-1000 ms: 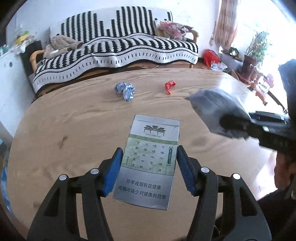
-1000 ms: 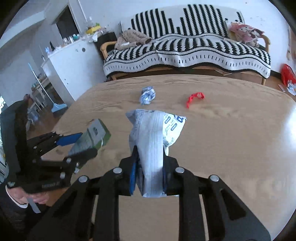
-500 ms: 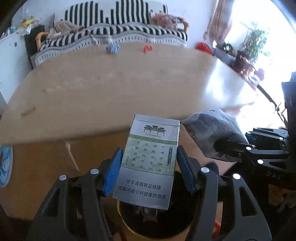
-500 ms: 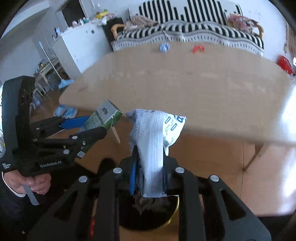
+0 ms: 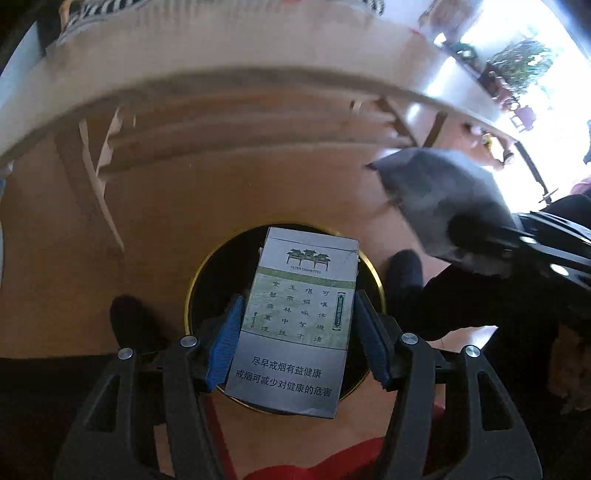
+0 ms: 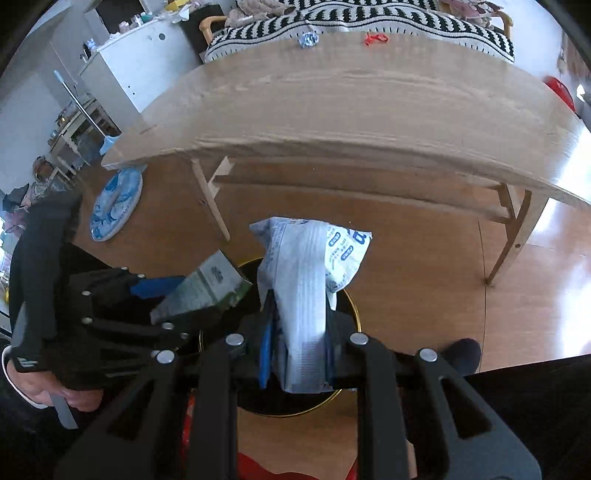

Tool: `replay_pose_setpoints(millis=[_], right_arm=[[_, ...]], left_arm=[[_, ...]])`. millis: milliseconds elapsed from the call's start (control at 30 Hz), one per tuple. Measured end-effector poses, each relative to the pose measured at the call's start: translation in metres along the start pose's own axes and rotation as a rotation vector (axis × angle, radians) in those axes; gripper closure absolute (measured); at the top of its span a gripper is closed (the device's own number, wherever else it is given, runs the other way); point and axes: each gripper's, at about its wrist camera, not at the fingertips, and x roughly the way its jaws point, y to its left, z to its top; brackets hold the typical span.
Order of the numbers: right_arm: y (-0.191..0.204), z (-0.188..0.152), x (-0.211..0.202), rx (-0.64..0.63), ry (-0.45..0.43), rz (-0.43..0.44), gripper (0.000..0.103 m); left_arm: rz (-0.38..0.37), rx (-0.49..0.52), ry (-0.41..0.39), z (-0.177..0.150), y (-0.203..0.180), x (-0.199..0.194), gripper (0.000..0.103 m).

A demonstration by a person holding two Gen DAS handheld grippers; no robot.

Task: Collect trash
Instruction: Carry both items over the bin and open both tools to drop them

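Note:
My left gripper [image 5: 297,325] is shut on a grey-green cigarette pack [image 5: 295,314] and holds it over a round black bin with a gold rim [image 5: 221,266] on the floor. My right gripper [image 6: 299,332] is shut on a crumpled white-and-blue wrapper [image 6: 306,266] above the same bin [image 6: 351,306]. The wrapper shows blurred at the right in the left wrist view [image 5: 436,199]. The pack and left gripper [image 6: 147,295] show at the left in the right wrist view. A blue paper ball [image 6: 307,38] and a red scrap [image 6: 376,38] lie far back on the table.
The oval wooden table [image 6: 332,103] stands just ahead, its legs [image 6: 212,199] near the bin. A blue round mat [image 6: 116,203] lies on the floor at the left. A striped sofa [image 6: 369,18] and a white cabinet [image 6: 140,62] stand behind. My dark shoes [image 5: 129,321] flank the bin.
Both grippers have come down off the table's front edge and now hang lower over the bin, still holding the pack and the wrapper. The table top has receded upward in both views.

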Motion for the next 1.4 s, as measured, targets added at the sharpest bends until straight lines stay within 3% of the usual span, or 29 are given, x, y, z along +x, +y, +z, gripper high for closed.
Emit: replay_pose_setpoints(millis=[133,467,600,767,900,1200,1233,1333,1400], right_arm=[[0.0,0.004,0.006,0.001,0.026,0.007,0.082],[0.0,0.005,0.008,0.001,0.03,0.01,0.082],[0.001,0.005,0.009,-0.001,0.033,0.01,0.082],[0.0,0.005,0.008,0.002,0.034,0.009,0.082],[0.0,0.005,0.01,-0.004,0.045,0.016,0.082],[0.013,0.001,0.018,-0.057,0.091,0.056,0.081],[0.015,0.0,0.019,-0.066,0.097,0.06,0.076],[0.019,-0.001,0.018,-0.083,0.089,0.063,0.04],[0.022,-0.002,0.016,-0.093,0.084,0.077,0.039]], left_arm=[[0.028,-0.021,0.08,-0.003,0.004,0.024,0.045],[0.049,0.021,0.069,-0.006,-0.006,0.021,0.043],[0.05,0.033,0.05,-0.004,-0.01,0.015,0.027],[0.043,0.013,0.03,-0.002,-0.007,0.006,0.027],[0.014,-0.047,-0.039,0.003,0.008,-0.02,0.025],[0.054,-0.088,-0.105,0.009,0.023,-0.049,0.024],[0.056,-0.086,-0.108,0.01,0.024,-0.05,0.024],[0.065,-0.07,-0.123,0.013,0.021,-0.055,0.023],[0.065,-0.068,-0.131,0.016,0.02,-0.058,0.022]])
